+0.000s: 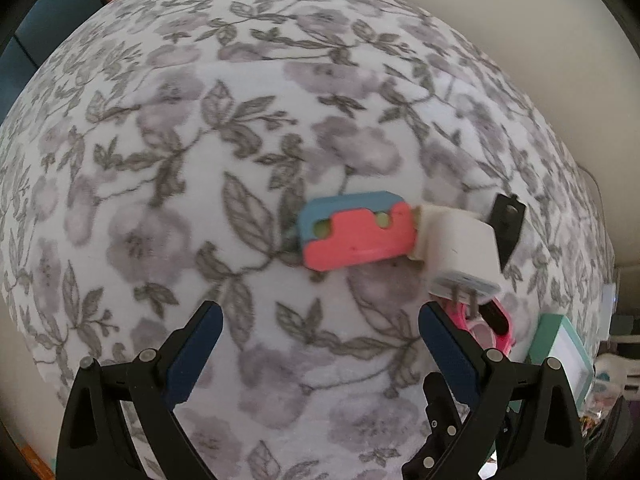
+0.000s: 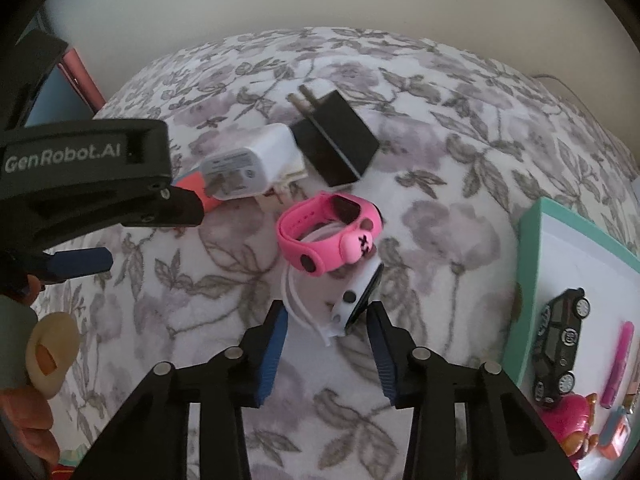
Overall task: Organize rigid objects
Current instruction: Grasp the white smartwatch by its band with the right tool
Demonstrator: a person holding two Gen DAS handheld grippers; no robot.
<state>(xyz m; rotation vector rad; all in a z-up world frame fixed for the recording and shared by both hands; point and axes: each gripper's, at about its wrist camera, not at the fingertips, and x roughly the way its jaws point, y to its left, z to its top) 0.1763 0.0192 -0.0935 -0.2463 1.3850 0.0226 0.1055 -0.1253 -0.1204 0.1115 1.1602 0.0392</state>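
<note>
While L gripper (image 1: 320,320) fingers gape empty, R gripper (image 2: 328,328) fingers straddle white watch (image 2: 354,300), unpinched.

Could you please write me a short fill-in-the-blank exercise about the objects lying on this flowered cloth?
1. The watch band nearest the black charger is ___ in colour.
2. The toy car lying in the teal-rimmed tray is ___.
3. The white charger lies right beside a pink and ___ block.
4. The left gripper has its jaws ___, with nothing between them.

Missing words: pink; black; blue; open
</note>
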